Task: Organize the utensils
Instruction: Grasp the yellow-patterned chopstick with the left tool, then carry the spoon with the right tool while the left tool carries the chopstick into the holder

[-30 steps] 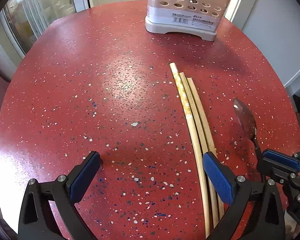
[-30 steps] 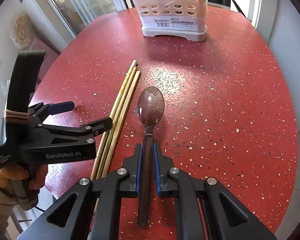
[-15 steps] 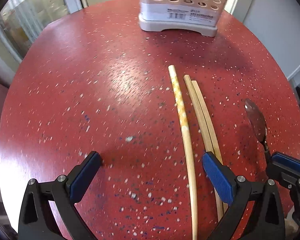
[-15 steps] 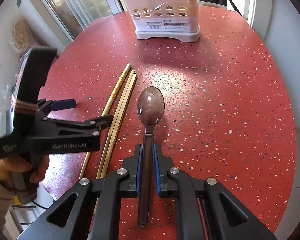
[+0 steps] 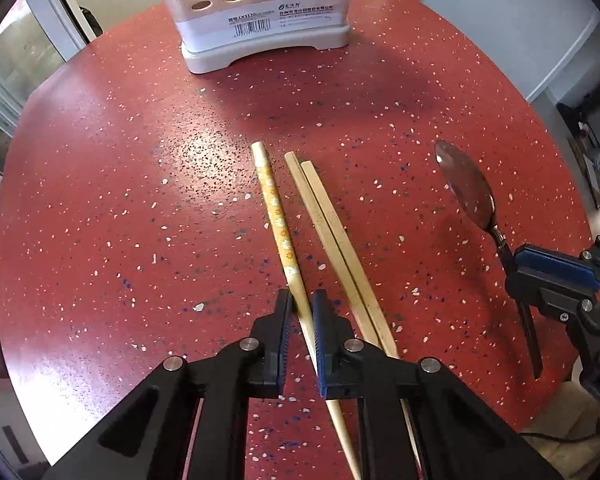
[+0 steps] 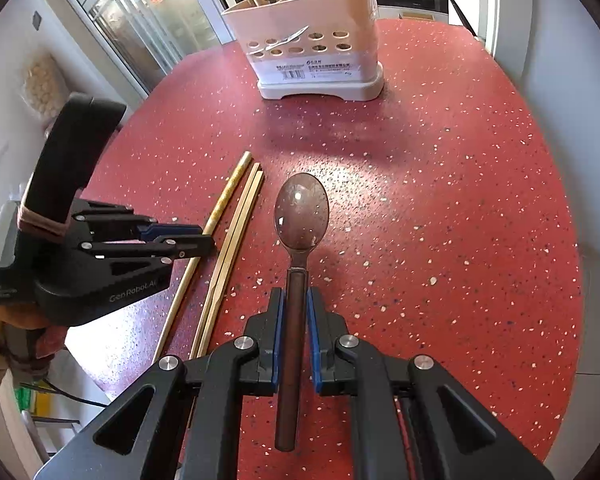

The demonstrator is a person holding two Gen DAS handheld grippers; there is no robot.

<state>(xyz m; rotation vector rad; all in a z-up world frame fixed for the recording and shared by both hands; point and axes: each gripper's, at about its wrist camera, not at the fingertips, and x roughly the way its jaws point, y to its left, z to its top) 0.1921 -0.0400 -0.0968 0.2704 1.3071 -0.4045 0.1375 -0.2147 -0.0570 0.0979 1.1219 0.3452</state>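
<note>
The left gripper (image 5: pixel 300 312), wide open a second ago, has closed onto the patterned chopstick (image 5: pixel 278 220), now parted from the plain chopstick pair (image 5: pixel 332 236) on the red table (image 5: pixel 120 200). One chopstick is thus ready for lifting. The right gripper (image 6: pixel 293 312) stays clamped on the brown spoon (image 6: pixel 300 216). Beyond, the utensil holder (image 6: pixel 320 60) carries a barcode label reading "LX3120"; the left gripper's body reads "GenRobot.AI".

Red speckled table (image 5: pixel 140 200), yellow flower-patterned chopstick (image 5: pixel 278 220), brown spoon (image 6: pixel 300 216), beige holder (image 6: pixel 312 60)
</note>
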